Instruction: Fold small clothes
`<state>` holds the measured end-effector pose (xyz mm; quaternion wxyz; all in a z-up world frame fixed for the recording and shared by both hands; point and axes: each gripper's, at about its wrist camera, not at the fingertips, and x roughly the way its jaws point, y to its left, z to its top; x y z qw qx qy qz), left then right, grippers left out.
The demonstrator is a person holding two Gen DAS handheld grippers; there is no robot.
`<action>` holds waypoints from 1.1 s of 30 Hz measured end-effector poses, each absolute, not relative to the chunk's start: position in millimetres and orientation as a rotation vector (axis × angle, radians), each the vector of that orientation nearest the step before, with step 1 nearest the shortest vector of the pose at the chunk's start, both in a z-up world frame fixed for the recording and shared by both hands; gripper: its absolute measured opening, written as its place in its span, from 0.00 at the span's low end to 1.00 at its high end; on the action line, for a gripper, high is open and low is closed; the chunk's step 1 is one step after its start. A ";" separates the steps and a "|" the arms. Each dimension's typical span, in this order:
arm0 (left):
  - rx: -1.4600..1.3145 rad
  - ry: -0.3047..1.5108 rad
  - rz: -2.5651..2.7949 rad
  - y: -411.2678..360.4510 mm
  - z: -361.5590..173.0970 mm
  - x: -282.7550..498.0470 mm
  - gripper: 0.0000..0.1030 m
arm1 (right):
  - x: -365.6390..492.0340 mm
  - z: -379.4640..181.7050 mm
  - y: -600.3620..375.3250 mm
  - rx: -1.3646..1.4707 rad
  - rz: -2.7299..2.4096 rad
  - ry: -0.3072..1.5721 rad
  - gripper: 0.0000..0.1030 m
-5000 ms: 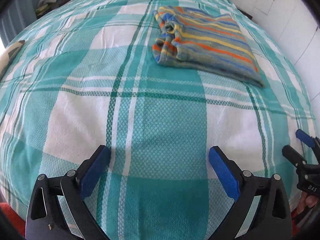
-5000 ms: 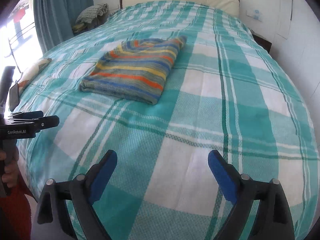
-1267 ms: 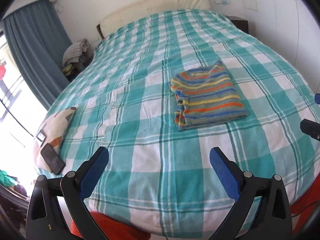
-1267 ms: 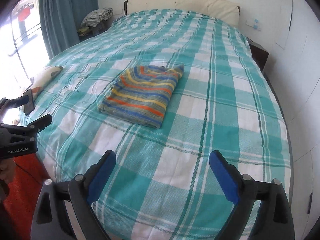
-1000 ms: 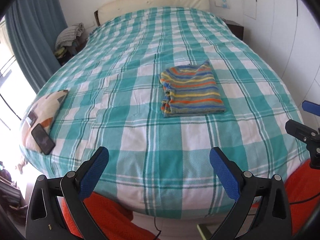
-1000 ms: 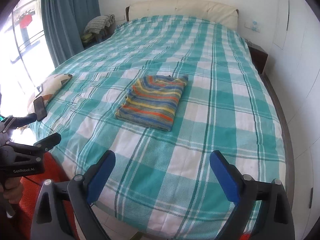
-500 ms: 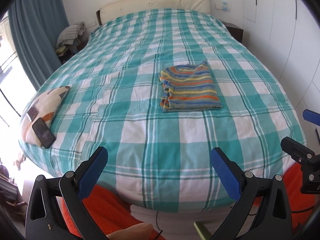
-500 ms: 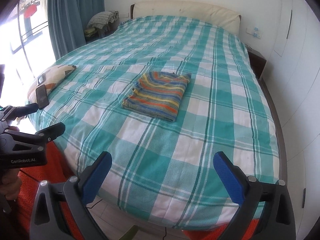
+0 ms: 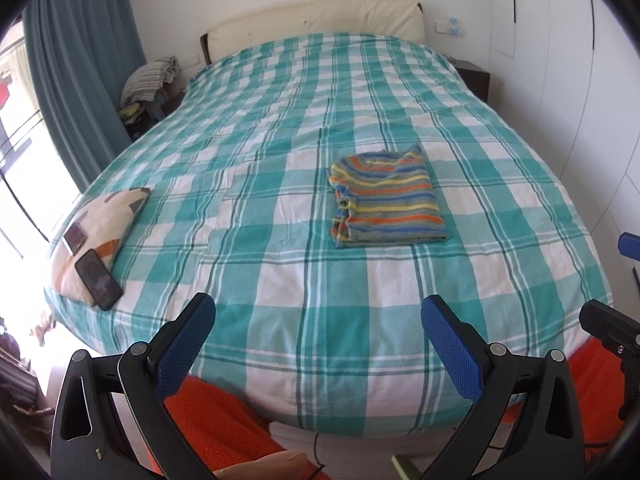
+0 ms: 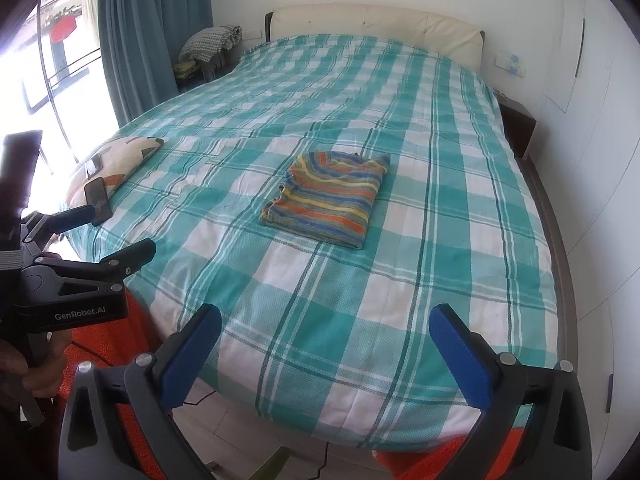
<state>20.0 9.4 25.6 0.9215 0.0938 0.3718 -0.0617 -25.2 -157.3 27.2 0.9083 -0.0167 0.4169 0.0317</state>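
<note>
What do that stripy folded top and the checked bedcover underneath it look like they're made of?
The striped top looks like a soft knit, probably cotton or a blend: matte, with thick rounded folded edges and slightly fuzzy stripes. The checked bedcover looks like woven cotton with a waffle-like weave: a fine dotted texture shows in the near squares, with no shine. The exact fibre of either can't be told from here.

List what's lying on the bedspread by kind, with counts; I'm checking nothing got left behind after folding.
Folded striped garment: 1
Patterned cushion: 1
Phone, lying on the cushion: 1
Small dark card-like item on the cushion, too small to identify: 1
Total: 4
</note>
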 end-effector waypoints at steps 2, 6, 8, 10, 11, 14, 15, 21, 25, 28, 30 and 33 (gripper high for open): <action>0.187 0.704 -0.149 11.8 37.0 17.0 1.00 | -25.2 32.9 -157.1 -0.037 0.090 0.858 0.99; 0.190 0.684 -0.148 11.8 54.0 13.7 1.00 | -26.6 45.8 -157.3 -0.058 0.114 0.843 0.99; 0.164 0.697 -0.154 11.6 58.1 10.2 1.00 | -26.9 51.9 -158.3 -0.066 0.108 0.831 0.99; 0.160 0.710 -0.138 9.2 58.5 5.9 1.00 | -27.1 55.6 -158.5 -0.070 0.093 0.828 0.99; 0.164 0.716 -0.128 8.1 57.1 2.6 1.00 | -27.9 56.2 -158.4 -0.069 0.085 0.831 0.99; 0.156 0.771 -0.129 6.8 49.1 -2.0 1.00 | -31.0 56.1 -156.4 -0.062 0.073 0.855 0.99; 0.150 0.796 -0.134 7.4 45.9 -2.8 1.00 | -32.8 55.9 -154.9 -0.061 0.071 0.866 0.99; 0.131 0.844 -0.144 12.8 38.7 -16.0 1.00 | -49.7 58.9 -144.0 -0.054 0.057 0.889 0.99; 0.135 0.850 -0.134 13.5 37.7 -16.3 1.00 | -51.4 56.0 -138.7 -0.061 0.049 0.894 0.99; 0.138 0.859 -0.130 13.1 35.7 -14.4 1.00 | -49.8 53.4 -139.5 -0.063 0.034 0.894 0.99; 0.129 0.860 -0.137 13.3 35.6 -14.2 1.00 | -49.6 52.5 -140.8 -0.063 0.026 0.891 0.99; 0.118 0.856 -0.148 13.4 35.6 -15.2 1.00 | -48.8 51.0 -143.7 -0.055 0.018 0.890 0.99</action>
